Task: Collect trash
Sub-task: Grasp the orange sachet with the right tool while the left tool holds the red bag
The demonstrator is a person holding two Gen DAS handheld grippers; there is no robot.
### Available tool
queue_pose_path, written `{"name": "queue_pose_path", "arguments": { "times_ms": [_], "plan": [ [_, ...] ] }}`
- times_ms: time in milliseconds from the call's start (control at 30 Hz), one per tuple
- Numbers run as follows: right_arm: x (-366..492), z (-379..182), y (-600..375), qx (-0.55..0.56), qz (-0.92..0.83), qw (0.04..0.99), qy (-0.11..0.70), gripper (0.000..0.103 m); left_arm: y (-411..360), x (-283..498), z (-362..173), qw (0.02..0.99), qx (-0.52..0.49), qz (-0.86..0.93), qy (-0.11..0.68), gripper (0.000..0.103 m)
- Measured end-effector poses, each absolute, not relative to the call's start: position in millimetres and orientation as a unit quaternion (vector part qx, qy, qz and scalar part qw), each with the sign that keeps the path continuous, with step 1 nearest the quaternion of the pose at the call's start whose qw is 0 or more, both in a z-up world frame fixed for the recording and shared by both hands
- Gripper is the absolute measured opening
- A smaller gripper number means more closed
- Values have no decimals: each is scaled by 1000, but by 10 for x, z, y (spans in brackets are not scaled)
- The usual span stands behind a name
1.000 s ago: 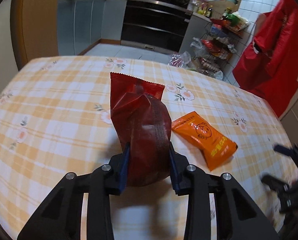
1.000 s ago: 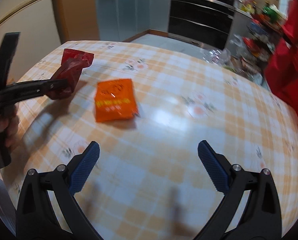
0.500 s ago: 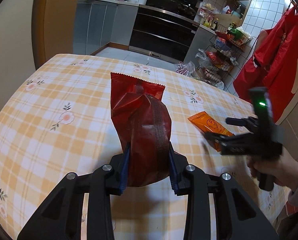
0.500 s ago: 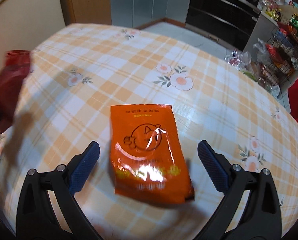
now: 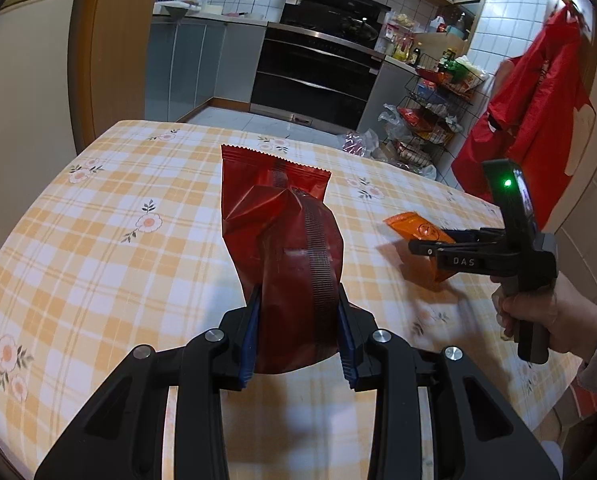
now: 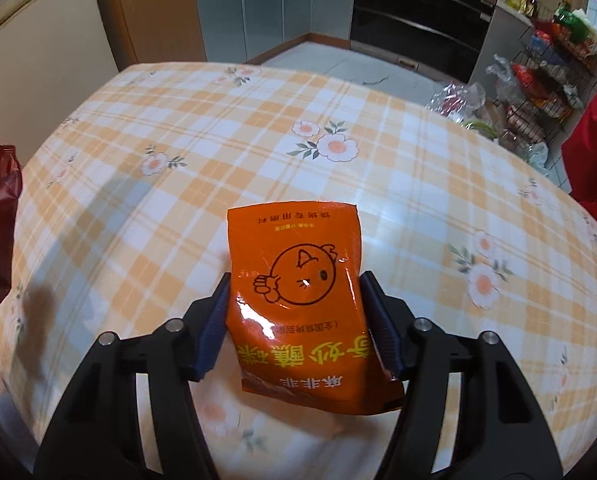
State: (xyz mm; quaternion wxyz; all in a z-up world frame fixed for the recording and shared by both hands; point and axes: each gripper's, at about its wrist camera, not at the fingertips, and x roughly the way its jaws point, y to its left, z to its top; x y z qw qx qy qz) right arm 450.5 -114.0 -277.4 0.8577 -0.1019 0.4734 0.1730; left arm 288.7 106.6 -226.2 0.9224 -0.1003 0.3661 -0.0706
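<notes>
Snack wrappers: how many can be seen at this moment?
2. The dark red wrapper is gripped in the left claw above the table. The orange wrapper sits between the right claw's closing pads. Others may lie outside both views.

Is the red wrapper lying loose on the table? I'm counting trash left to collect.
No, the red wrapper is clamped between the left gripper's pads, lifted off the table.

Left tool (image 5: 298, 330) angled downward, blue pads clamped on a red packet (image 5: 286, 248). Right tool (image 6: 298, 322) pitched steeper, jaws just been closing, pads apparently touching an orange packet (image 6: 298, 304) between them. Right hand (image 5: 538, 316) wrapped round its handle.
</notes>
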Motion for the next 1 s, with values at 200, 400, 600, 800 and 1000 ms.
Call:
{"name": "queue_pose_path", "arguments": {
  "times_ms": [200,400,600,800,1000],
  "plan": [
    [4066,-2445,-1252,-102,181,869,449,63,938,2565,-2080,925,-93,-82,359,33],
    [3573,-2122,-1344,-96,190,880,424,63,799,2210,-1832,929,-88,-97,347,33],
    [2895,-1784,-1537,-70,206,890,401,63,662,1803,-1673,928,-86,-115,345,33],
    [2170,-1606,-1759,-53,212,896,386,63,527,1305,-1615,924,-89,-132,348,33],
    [1338,-1695,-1969,-35,205,895,394,63,432,825,-1650,917,-97,-145,359,33]
  ]
}}
